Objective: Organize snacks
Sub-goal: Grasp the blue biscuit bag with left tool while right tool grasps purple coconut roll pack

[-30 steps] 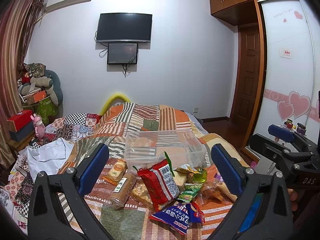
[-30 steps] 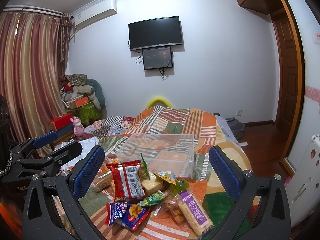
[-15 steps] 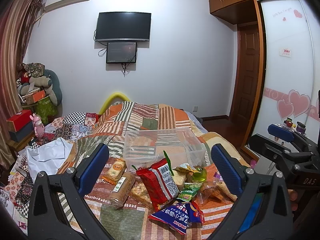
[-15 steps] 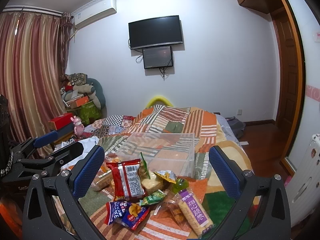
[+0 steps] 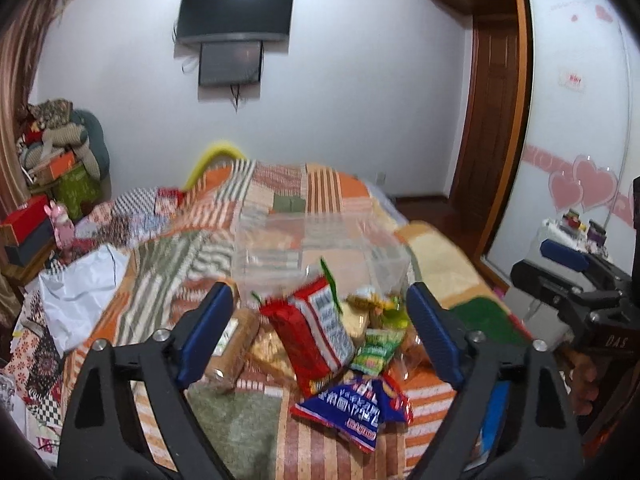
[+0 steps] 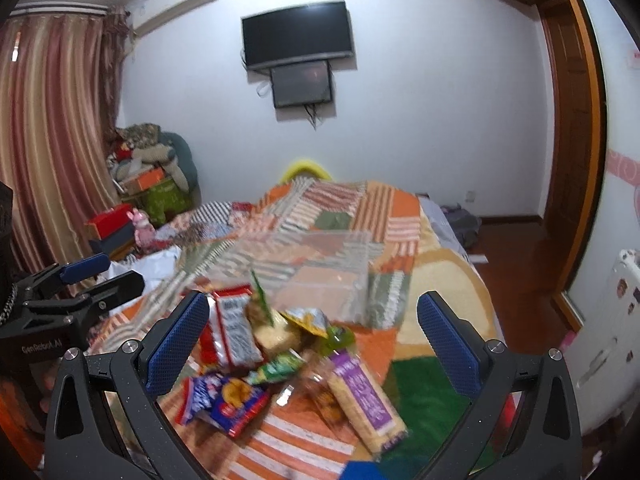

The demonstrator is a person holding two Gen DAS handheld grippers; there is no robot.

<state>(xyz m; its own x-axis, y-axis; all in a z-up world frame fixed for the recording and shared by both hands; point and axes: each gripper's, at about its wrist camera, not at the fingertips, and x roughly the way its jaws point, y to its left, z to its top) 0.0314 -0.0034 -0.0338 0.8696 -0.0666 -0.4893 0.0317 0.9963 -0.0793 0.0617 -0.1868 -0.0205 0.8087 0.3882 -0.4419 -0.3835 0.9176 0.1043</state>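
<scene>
Red crinkly snack bag (image 5: 320, 328) lies straight ahead of the left gripper (image 5: 320, 334), long side pointing away — this one looks nearer. The right gripper (image 6: 312, 346) faces the pile too. Both have jaws spread wide, holding nothing. Behind sits a clear plastic box (image 5: 280, 248) — it looks empty.

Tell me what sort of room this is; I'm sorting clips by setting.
A home bedroom, most likely. The snacks lie on a bed under a patchwork quilt, a TV hangs on the wall, and a wardrobe with heart stickers stands beside a wooden door.
</scene>
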